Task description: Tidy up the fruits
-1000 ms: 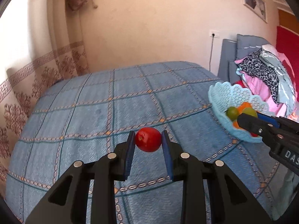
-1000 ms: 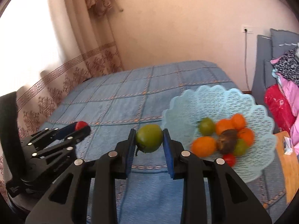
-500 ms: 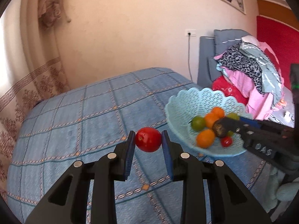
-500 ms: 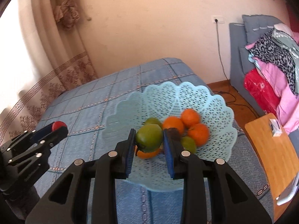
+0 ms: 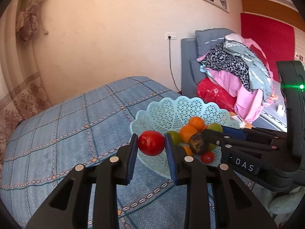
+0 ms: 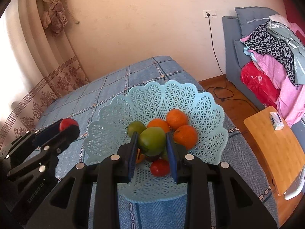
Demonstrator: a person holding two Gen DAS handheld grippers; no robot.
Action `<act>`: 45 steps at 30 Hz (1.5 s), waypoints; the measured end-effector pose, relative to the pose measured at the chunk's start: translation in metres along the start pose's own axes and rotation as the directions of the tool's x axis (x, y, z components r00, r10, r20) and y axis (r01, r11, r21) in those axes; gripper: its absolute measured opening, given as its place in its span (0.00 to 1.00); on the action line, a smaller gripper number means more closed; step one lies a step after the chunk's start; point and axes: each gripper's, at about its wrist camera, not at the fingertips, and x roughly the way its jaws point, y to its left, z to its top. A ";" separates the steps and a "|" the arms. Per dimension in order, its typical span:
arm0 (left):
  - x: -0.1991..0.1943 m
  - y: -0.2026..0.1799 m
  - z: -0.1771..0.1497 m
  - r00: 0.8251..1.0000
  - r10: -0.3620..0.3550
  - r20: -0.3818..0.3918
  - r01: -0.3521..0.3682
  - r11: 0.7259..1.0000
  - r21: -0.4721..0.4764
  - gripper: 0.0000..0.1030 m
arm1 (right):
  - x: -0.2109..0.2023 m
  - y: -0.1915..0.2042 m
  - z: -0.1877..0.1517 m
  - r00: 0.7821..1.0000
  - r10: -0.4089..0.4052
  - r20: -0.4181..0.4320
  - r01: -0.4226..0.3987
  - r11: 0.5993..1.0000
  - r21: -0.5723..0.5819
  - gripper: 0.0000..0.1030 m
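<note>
The left gripper (image 5: pixel 151 143) is clamping a red tomato (image 5: pixel 151 143) between its blue pads, the fruit sitting just at the fingertips, and it is hanging over the near-left rim of a pale blue lattice fruit basket (image 5: pixel 171 108). In the right wrist view the same gripper (image 6: pixel 69 126) is showing at about nine o'clock of the basket (image 6: pixel 152 99), with the red tomato (image 6: pixel 66 123) peeking out at its tip, over the blue checked bedspread (image 6: pixel 114 84).

The right gripper (image 6: pixel 152 141) is squeezing a green tomato (image 6: pixel 152 140) tight between its pads, right over the middle of the basket. Around it, three oranges (image 6: pixel 176 118) are lying from twelve to three o'clock, another green fruit (image 6: pixel 135 127) is sitting at about ten o'clock, and a small red tomato (image 6: pixel 159 167) is resting at six o'clock, just under the held fruit. A dark fruit is tucked beneath; I cannot tell what it is.

From the left wrist view, the right gripper (image 5: pixel 206 133) is reaching in from three o'clock, its tip among the fruit.

Past the bed, a grey sofa (image 6: pixel 231 43) is carrying a pile of clothes (image 6: pixel 272 45), and a wooden table (image 6: pixel 274 145) is standing at the right.
</note>
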 end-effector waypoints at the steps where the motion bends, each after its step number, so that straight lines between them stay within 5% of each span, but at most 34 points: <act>1: 0.003 -0.001 0.000 1.000 -0.004 -0.005 0.004 1.000 0.001 0.28 | 0.000 -0.001 0.000 1.000 -0.003 0.000 0.003 1.000 0.002 0.29; 14: 0.021 -0.001 -0.004 0.998 -0.034 -0.044 0.033 0.999 -0.012 0.29 | 0.001 -0.011 0.003 1.000 -0.024 0.003 0.024 0.999 0.028 0.29; 15: 0.021 -0.001 -0.003 0.999 -0.032 -0.043 0.032 0.999 -0.012 0.32 | 0.002 -0.012 0.003 1.000 -0.024 0.003 0.024 0.999 0.028 0.29; 18: 0.018 0.002 -0.003 1.000 -0.021 -0.020 0.020 0.999 -0.029 0.77 | 0.002 -0.013 0.004 1.000 -0.028 0.000 0.028 0.999 0.040 0.29; 19: 0.017 0.004 -0.003 1.000 -0.015 -0.007 0.015 0.999 -0.037 0.80 | 0.002 -0.015 0.004 1.000 -0.031 -0.003 0.031 0.998 0.050 0.30; 21: 0.017 0.008 -0.004 1.000 -0.010 -0.011 0.009 0.999 -0.048 0.80 | 0.002 -0.021 0.004 0.999 -0.041 0.006 0.041 0.996 0.077 0.45; 28: 0.016 0.016 -0.005 0.999 0.021 -0.024 -0.023 0.997 -0.071 0.84 | -0.006 -0.022 0.007 0.999 -0.037 0.036 0.034 0.996 0.080 0.49; 40: 0.005 0.027 -0.006 0.997 0.076 -0.017 -0.077 0.994 -0.082 0.95 | -0.026 -0.028 0.014 0.996 -0.044 0.079 0.034 0.991 0.128 0.90; 45: -0.002 0.036 -0.008 0.994 0.113 -0.013 -0.114 0.988 -0.102 0.95 | -0.040 -0.028 0.018 0.992 -0.042 0.116 0.027 0.992 0.126 0.94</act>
